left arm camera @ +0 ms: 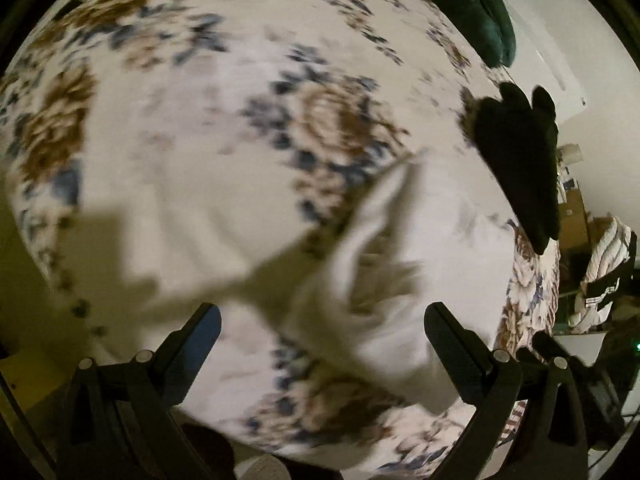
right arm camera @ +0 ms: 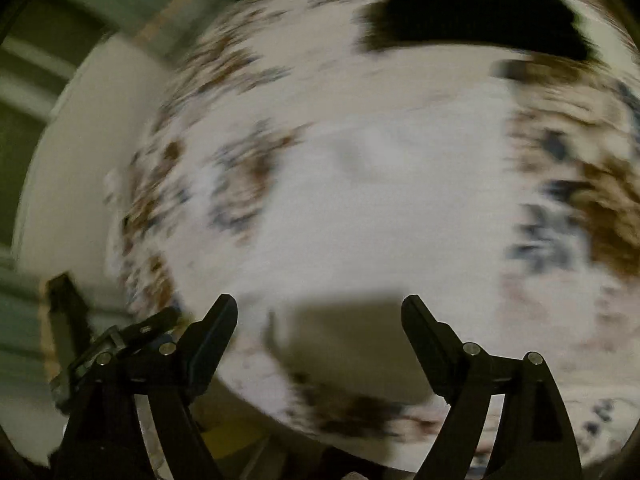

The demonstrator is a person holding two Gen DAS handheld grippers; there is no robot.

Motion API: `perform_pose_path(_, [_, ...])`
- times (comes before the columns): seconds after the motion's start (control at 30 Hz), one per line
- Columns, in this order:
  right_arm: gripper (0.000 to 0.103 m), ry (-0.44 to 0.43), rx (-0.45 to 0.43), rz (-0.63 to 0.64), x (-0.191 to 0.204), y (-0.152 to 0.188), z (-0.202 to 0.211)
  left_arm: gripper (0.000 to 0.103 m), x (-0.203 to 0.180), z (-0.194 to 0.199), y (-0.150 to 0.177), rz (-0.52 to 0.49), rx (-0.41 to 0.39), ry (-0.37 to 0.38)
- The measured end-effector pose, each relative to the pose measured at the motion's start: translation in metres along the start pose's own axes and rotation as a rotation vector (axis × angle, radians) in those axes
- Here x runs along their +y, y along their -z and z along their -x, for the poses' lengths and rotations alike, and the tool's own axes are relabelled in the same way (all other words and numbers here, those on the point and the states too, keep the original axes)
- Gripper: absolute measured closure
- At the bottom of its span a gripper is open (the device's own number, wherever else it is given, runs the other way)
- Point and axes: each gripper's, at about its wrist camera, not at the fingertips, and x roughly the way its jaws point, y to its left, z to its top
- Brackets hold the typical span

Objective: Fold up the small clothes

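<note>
A small white garment (left arm camera: 372,280) lies on the flower-print bedsheet (left arm camera: 160,120), blurred, just ahead of my left gripper (left arm camera: 322,316). The left gripper is open and empty above it. In the right wrist view the white garment (right arm camera: 380,208) spreads across the middle of the sheet (right arm camera: 600,200), strongly blurred. My right gripper (right arm camera: 320,312) is open and empty above its near edge. A black garment (left arm camera: 520,152) lies at the right of the bed; it also shows in the right wrist view (right arm camera: 472,8) at the top.
A dark green cushion (left arm camera: 472,4) sits at the far edge of the bed. Boxes and a striped quilt (left arm camera: 608,264) stand beyond the bed's right side. A wall and pale floor (right arm camera: 80,160) lie left of the bed.
</note>
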Motion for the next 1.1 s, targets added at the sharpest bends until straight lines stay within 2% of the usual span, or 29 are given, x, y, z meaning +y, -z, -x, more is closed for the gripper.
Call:
perform_pose_path(0.07, [0.017,0.060,0.006,-0.047,-0.032,-0.010,0.002,0.000,-0.013,-0.013,-0.005,-0.005,-0.024,-0.007])
perform_pose_path(0.13, [0.017,0.013,0.016,-0.104,-0.062,-0.024,-0.004,0.000,-0.021,-0.039,-0.009,-0.006,0.002,-0.066])
perform_pose_path(0.2, [0.017,-0.010,0.033,-0.141,-0.083,-0.037,-0.012,0.000,-0.012,-0.067,-0.008,0.025,0.057,-0.126])
perform_pose_path(0.27, [0.017,-0.038,0.061,-0.180,-0.105,-0.049,-0.025,0.000,0.008,-0.081,-0.003,0.080,0.077,-0.135])
perform_pose_path(0.33, [0.017,-0.076,0.093,-0.202,-0.125,-0.062,-0.039,0.000,0.037,-0.084,0.005,0.198,0.068,-0.064])
perform_pose_path(0.4, [0.017,-0.096,0.118,-0.203,-0.138,-0.075,-0.049,0.000,0.048,-0.075,0.012,0.286,0.055,-0.016])
perform_pose_path(0.53, [0.016,-0.187,0.170,-0.205,-0.162,-0.112,-0.080,0.000,0.040,-0.032,0.041,0.365,-0.075,0.036])
perform_pose_path(0.6, [0.016,-0.231,0.201,-0.216,-0.168,-0.126,-0.099,0.000,0.034,-0.024,0.064,0.424,-0.119,0.069])
perform_pose_path(0.7, [0.015,-0.344,0.242,-0.228,-0.174,-0.143,-0.129,0.000,0.027,-0.047,0.085,0.492,-0.139,0.115])
perform_pose_path(0.83, [0.012,-0.471,0.260,-0.241,-0.169,-0.157,-0.157,0.000,0.026,-0.089,0.075,0.605,-0.178,0.206])
perform_pose_path(0.9, [0.012,-0.496,0.256,-0.243,-0.163,-0.161,-0.163,0.003,0.028,-0.096,0.066,0.637,-0.216,0.237])
perform_pose_path(0.93, [0.012,-0.520,0.251,-0.238,-0.156,-0.161,-0.166,0.008,0.029,-0.097,0.060,0.643,-0.230,0.231])
perform_pose_path(0.97, [0.012,-0.533,0.252,-0.230,-0.151,-0.160,-0.167,0.022,0.028,-0.097,0.057,0.645,-0.248,0.241])
perform_pose_path(1.0, [0.015,-0.532,0.257,-0.218,-0.147,-0.160,-0.169,0.031,0.028,-0.095,0.054,0.641,-0.268,0.246])
perform_pose_path(1.07, [0.035,-0.505,0.267,-0.164,-0.134,-0.156,-0.169,0.048,0.024,-0.088,0.049,0.598,-0.283,0.226])
perform_pose_path(1.1, [0.072,-0.475,0.271,-0.141,-0.129,-0.154,-0.171,0.051,0.021,-0.082,0.046,0.565,-0.291,0.213])
